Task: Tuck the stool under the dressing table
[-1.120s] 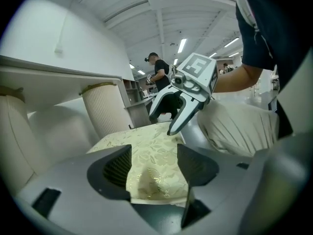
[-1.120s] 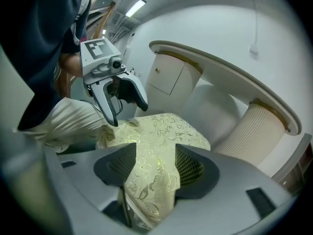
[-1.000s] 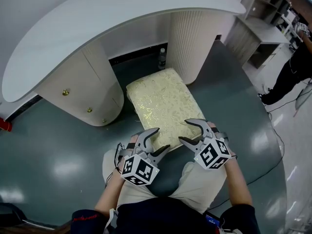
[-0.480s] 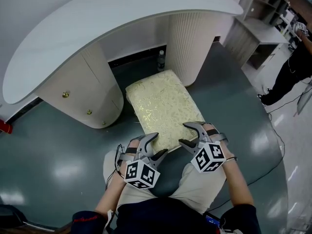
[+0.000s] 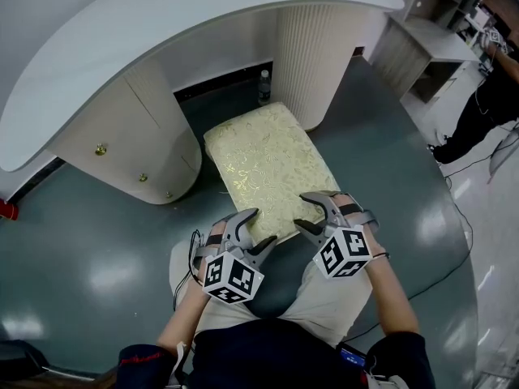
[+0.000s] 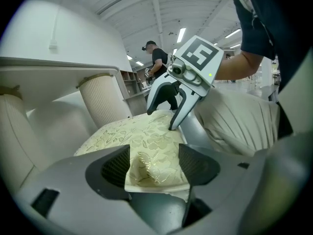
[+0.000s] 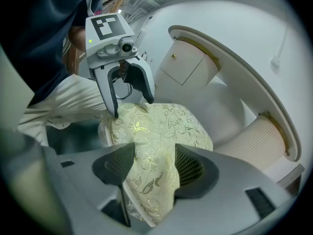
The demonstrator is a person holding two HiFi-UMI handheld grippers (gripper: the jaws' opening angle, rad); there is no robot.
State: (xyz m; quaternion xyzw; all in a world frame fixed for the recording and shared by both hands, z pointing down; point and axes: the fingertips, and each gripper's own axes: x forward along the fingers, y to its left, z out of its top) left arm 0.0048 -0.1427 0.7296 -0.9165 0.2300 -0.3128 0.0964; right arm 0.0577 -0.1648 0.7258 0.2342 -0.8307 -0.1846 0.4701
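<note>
Both grippers are on it now: the left gripper (image 5: 259, 228) has its jaws pinched onto the near left corner of the stool (image 5: 268, 164), gold-patterned fabric bunched between the pads, and the right gripper (image 5: 300, 210) is clamped the same way onto the near right corner. Its own view shows the cushion edge squeezed between its two jaws. Compared with a second ago, the stool and both grippers have crept forward together toward the dressing table (image 5: 162, 31), though only a little. The head camera has shifted too, so I can't say how much is real travel. The stool's far end now sits at the mouth of the knee gap, between the rounded cabinet (image 5: 122, 136) and the ribbed column (image 5: 304, 55), while most of the seat is out on the grey floor (image 5: 97, 241). I read that as the push just getting started, with nearly all of it left to do. One thing to watch: a bottle (image 5: 263, 86) stands in the recess just beyond the stool's far edge, and a straight push may knock it over.
</note>
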